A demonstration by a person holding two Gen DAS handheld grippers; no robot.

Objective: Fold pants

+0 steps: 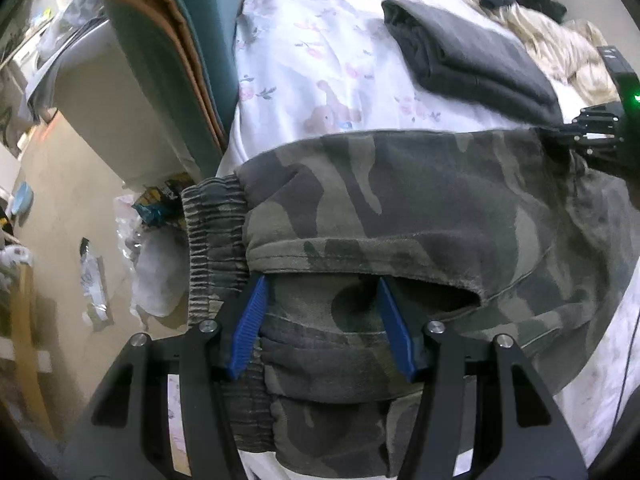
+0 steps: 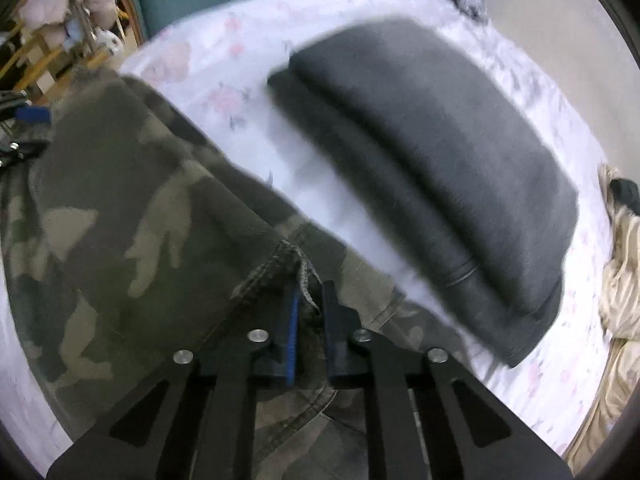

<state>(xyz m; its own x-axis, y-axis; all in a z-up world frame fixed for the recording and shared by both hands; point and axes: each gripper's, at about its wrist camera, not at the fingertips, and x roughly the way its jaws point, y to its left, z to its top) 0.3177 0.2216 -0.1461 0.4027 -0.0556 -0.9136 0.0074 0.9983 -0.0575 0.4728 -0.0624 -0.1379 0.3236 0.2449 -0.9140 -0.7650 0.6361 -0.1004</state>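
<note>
Camouflage pants (image 1: pixel 400 200) lie folded across a white flowered bed sheet (image 1: pixel 312 60). My left gripper (image 1: pixel 322 280) has its blue pads (image 1: pixel 252 320) set wide on a thick bunch of cloth by the ribbed waistband (image 1: pixel 216 240), and a fold lies over its tips. At the right edge of the left wrist view, my right gripper (image 1: pixel 596 128) holds the pants' far end. In the right wrist view, the right gripper (image 2: pixel 310 288) is shut on a stitched edge of the pants (image 2: pixel 120 200). The left gripper (image 2: pixel 24 120) shows at the far left.
A folded dark grey garment (image 1: pixel 472 56) (image 2: pixel 440 152) lies on the sheet (image 2: pixel 224 80) just beyond the pants. Crumpled beige cloth (image 1: pixel 560 48) (image 2: pixel 624 280) sits at the right. The bed's left side drops to a cluttered floor (image 1: pixel 100 280), beside a teal and orange panel (image 1: pixel 180 60).
</note>
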